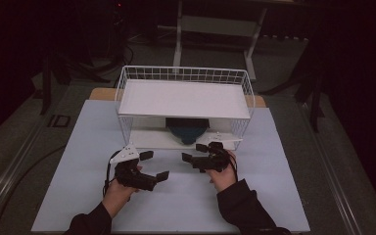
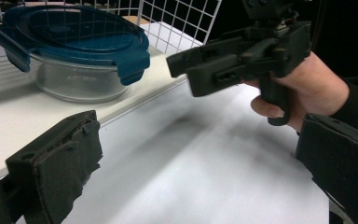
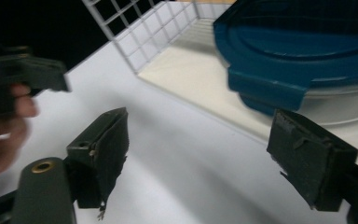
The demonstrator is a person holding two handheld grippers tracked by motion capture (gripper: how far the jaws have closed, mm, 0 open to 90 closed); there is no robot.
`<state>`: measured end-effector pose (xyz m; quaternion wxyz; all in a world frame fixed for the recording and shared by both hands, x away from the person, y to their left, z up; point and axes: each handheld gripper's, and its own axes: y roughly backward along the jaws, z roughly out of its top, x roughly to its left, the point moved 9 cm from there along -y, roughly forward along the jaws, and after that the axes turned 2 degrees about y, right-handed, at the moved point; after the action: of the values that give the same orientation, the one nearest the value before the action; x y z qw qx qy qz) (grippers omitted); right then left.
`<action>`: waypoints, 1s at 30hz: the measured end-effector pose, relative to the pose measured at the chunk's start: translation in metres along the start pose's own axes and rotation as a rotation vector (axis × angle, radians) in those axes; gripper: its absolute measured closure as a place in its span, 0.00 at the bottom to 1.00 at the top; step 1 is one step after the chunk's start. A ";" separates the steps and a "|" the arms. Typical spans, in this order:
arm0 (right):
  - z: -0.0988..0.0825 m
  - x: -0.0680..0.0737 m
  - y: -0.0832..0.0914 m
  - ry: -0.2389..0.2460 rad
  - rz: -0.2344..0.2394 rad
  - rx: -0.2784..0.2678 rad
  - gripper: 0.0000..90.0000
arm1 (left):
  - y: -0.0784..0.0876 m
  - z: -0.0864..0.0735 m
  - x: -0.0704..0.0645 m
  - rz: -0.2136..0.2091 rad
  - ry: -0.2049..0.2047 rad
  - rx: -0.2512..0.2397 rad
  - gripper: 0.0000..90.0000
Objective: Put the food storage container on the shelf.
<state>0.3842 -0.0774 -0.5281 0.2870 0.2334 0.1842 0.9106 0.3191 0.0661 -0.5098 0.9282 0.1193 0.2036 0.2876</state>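
Note:
A glass container with a dark blue clip lid (image 1: 188, 129) (image 2: 74, 51) (image 3: 307, 51) sits on the lower white shelf of a white wire rack (image 1: 186, 73), under the rack's upper white shelf (image 1: 183, 98). My left gripper (image 1: 154, 165) (image 2: 198, 168) hovers open over the white mat in front of the rack, with nothing between its jaws. My right gripper (image 1: 194, 152) (image 3: 207, 154) is also open and empty, just in front of the lower shelf's edge and pointing towards the container. The right gripper (image 2: 237, 56) also appears in the left gripper view, held by a hand.
The rack's wire wall (image 2: 177, 23) (image 3: 135, 42) rises behind and beside the container. A pale mat (image 1: 176, 205) covers the table. Metal frame legs (image 1: 215, 29) stand on the dark floor beyond the table.

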 end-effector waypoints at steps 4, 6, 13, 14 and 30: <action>-0.006 0.002 0.010 0.035 -0.011 -0.003 0.18 | 0.002 -0.003 -0.004 -0.014 -0.017 0.012 0.00; -0.010 0.002 0.016 0.037 -0.013 -0.004 0.18 | 0.004 -0.003 -0.006 -0.022 -0.021 0.010 0.00; -0.024 -0.001 0.036 0.046 -0.037 -0.015 0.18 | 0.013 -0.006 -0.010 -0.021 -0.052 0.013 0.00; -0.027 -0.003 0.042 0.044 -0.042 -0.009 0.18 | 0.014 -0.006 -0.010 -0.019 -0.050 0.015 0.00; -0.052 -0.014 0.084 0.033 -0.096 -0.029 0.18 | 0.033 -0.018 -0.005 -0.011 -0.064 0.042 0.00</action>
<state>0.3299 -0.1607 -0.5361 0.3305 0.2051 0.1868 0.9021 0.2908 0.0915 -0.5128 0.9331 0.1469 0.1806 0.2739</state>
